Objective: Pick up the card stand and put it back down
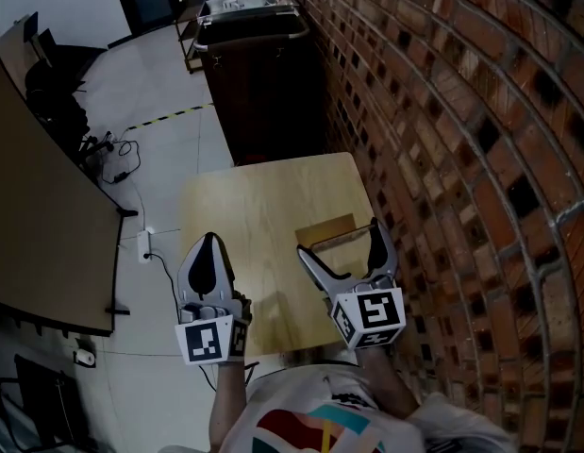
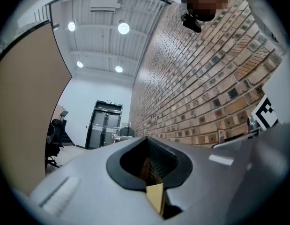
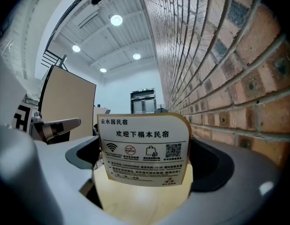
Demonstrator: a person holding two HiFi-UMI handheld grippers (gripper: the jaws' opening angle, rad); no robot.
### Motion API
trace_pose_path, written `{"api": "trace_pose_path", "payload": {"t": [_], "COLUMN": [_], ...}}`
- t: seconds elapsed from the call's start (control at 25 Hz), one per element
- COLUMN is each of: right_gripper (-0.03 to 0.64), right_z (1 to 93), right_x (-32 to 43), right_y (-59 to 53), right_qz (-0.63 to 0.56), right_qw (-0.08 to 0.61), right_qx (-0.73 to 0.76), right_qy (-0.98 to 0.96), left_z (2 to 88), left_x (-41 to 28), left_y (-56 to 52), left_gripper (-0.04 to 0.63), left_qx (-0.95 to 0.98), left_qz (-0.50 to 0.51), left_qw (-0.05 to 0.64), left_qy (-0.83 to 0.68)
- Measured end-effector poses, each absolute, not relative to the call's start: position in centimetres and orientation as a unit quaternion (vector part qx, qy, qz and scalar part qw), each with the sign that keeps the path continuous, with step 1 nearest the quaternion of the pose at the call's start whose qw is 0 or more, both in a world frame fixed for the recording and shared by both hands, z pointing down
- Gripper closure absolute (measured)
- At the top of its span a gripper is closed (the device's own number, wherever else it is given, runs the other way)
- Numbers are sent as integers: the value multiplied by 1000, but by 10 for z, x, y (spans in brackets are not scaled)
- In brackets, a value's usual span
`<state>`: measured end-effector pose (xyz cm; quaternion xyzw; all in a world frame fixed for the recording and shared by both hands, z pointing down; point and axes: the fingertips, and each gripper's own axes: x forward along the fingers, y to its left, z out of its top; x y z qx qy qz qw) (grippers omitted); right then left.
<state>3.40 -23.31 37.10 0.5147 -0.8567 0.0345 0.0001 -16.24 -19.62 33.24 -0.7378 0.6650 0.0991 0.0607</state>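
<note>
The card stand (image 1: 327,231) is a white printed card in a light wooden base, standing on the wooden table (image 1: 254,206) near its right edge. My right gripper (image 1: 346,253) is open, with one jaw on each side of the stand. In the right gripper view the card stand (image 3: 144,149) faces the camera upright between the dark pads (image 3: 81,156), with a gap showing on both sides. My left gripper (image 1: 208,258) is shut and empty over the table's front left part. In the left gripper view the left gripper (image 2: 147,165) shows its jaws closed together.
A brick wall (image 1: 461,159) runs close along the table's right side. A dark cabinet (image 1: 263,83) stands behind the table. A tan partition (image 1: 46,225) is at the left, with cables and a power strip (image 1: 143,245) on the floor beside it.
</note>
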Motion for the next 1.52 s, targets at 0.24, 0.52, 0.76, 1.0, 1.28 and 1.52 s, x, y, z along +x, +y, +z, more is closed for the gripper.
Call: {"api": "trace_pose_path", "payload": {"t": [0.24,0.52,0.76,1.0,1.28,1.52], "right_gripper": [43,43,43,43,43,42], "right_z": [369,380,412,460,544,588], "right_x": [32,31,24,16,12,16], "right_y": [-233,-239,-282,-340,-401,-433], "right_qz": [35,41,42,58,143,182], "right_qw": [-5,2,39,75,107,139], "right_qx": [515,518,528,529,541,556], "right_qy": [-857,-855,-847,-843,-822,-799], "left_z": [331,343,354,367,382,396], "left_x": [-171,-168,-171,-181,-201,-203], "left_y": [-196,-198,-203,-208,-217,-227], "left_gripper": [591,591,591,591,591,591], "left_qx": [-730,-741,-741,-737,-718,-720], "left_qz": [108,91,85,67,58,48], "left_qw": [58,48,32,21,5,-12], "left_qy": [672,664,666,673,694,693]}}
